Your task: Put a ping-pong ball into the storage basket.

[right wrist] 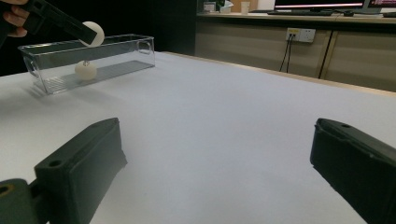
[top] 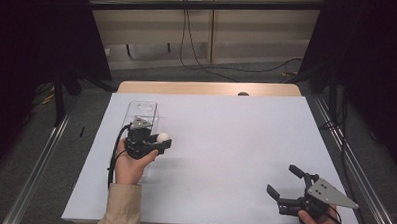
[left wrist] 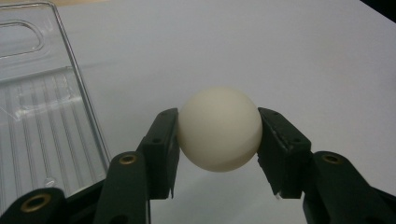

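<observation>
While the left gripper clamps a white ball, clear box edge-cropped, right gripper agape.

A smooth white ball is clamped between the left claw's jaws, just beside the clear box

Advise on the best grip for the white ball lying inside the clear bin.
Likely from straight above: the clear bin is open-topped and its walls block a side approach. Close the jaws across the middle of the ball in the bin, its widest part, lined up along the bin's length, where there is more room.
</observation>
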Available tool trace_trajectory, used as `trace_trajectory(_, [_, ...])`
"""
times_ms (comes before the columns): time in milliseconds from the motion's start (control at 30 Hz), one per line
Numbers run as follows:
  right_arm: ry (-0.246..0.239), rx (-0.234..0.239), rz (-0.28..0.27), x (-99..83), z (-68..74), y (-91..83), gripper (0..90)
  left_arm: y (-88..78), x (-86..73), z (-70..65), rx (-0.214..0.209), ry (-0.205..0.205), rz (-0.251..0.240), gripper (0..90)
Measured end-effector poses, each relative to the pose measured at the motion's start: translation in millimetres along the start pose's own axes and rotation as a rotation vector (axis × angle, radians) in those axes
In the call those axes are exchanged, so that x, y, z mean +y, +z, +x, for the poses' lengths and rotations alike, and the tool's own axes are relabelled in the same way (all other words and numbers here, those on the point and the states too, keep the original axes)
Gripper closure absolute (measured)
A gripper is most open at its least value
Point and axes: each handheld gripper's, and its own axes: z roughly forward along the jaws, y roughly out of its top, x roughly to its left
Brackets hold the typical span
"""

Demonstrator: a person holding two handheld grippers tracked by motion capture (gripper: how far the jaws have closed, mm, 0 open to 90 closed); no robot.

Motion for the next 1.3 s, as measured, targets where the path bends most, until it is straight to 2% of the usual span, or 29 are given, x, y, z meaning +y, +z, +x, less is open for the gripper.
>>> trace_trajectory(367, [-0.003, 0.003, 0.003, 0.3, 0.3, 0.3, 1.9, -4.9, -0.5, 2.2, 0.008, 0.000, 0.001, 51.0])
trace_trajectory(733, [0.001, -0.003, -0.003, 0.5, -0.4, -0.4, 1.9, -7.9, -0.8, 5.4, 0.014, -0.018, -0.016, 51.0])
trace_trajectory(867, [-0.004, 0.000, -0.002, 0.5, -0.1, -0.2, 1.9, -9.3, 0.0, 5.5, 0.015, -0.003, -0.007, 51.1])
trace_trajectory(933, [-0.007, -0.001, -0.002, 0.5, -0.4, -0.3, 1.9, -9.6, 0.1, 5.1, 0.019, -0.013, -0.015, 51.0])
trace_trajectory(1300, [-0.007, 0.001, -0.003, 0.8, 0.2, 0.1, 1.9, -12.8, 0.2, 7.1, 0.028, -0.004, -0.015, 51.0])
